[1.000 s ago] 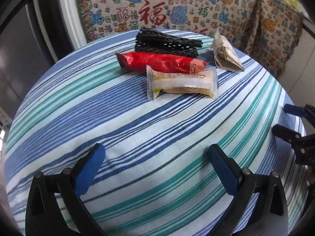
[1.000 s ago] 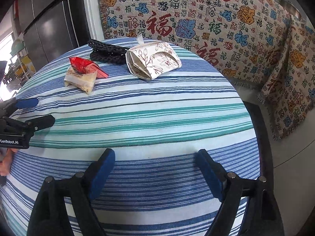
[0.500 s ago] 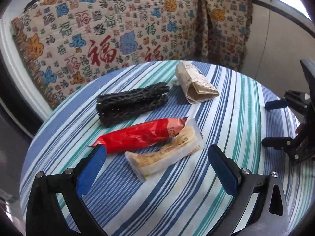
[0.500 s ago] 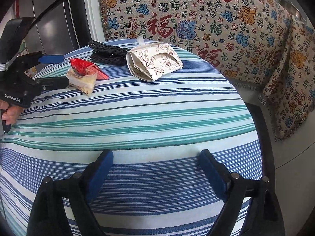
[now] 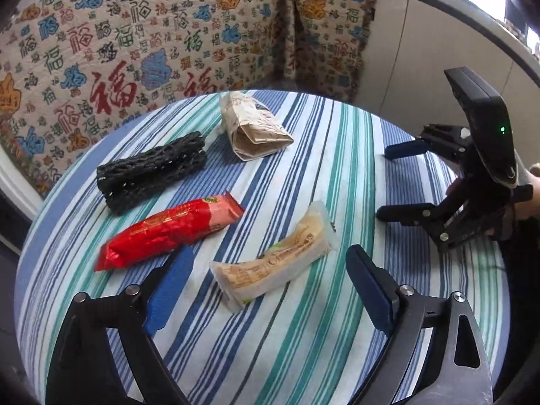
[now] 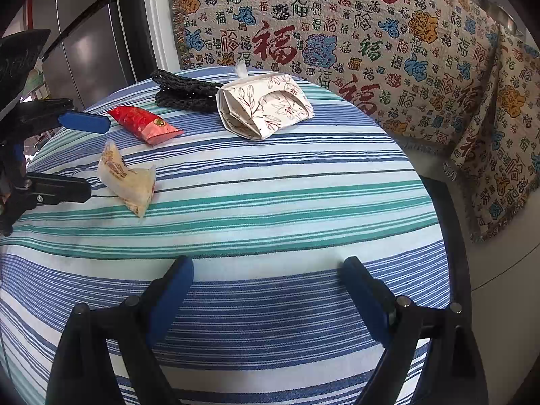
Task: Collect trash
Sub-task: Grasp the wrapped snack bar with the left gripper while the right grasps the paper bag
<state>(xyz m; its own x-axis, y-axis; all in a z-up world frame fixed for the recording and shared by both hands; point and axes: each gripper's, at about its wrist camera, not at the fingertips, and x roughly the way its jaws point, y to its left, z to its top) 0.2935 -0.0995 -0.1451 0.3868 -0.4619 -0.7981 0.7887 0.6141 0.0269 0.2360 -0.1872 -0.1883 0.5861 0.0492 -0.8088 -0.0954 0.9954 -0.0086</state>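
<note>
On the round striped table (image 5: 303,337) lie a red snack wrapper (image 5: 168,233), a beige snack wrapper (image 5: 276,260), a black foam net (image 5: 152,172) and a floral tissue pack (image 5: 256,128). My left gripper (image 5: 266,252) hangs tilted down over the beige wrapper, which lies between its closing jaws; the pads do not press on it. Its left pad sits close to the red wrapper's end. The right wrist view shows the left gripper (image 6: 96,155) straddling one end of the beige wrapper (image 6: 125,182). My right gripper (image 6: 266,263) stands open over bare cloth near the table's front edge.
A throw with Chinese characters (image 5: 152,50) covers the sofa behind the table. In the right wrist view a dark cabinet (image 6: 84,44) stands at the left, beside the table's far edge. The right gripper (image 5: 384,180) and a hand occupy the table's right side.
My left gripper rolled and closed in on the wrappers. The beige wrapper slid away from the red one and now lies between its fingers. The right gripper stayed still.
</note>
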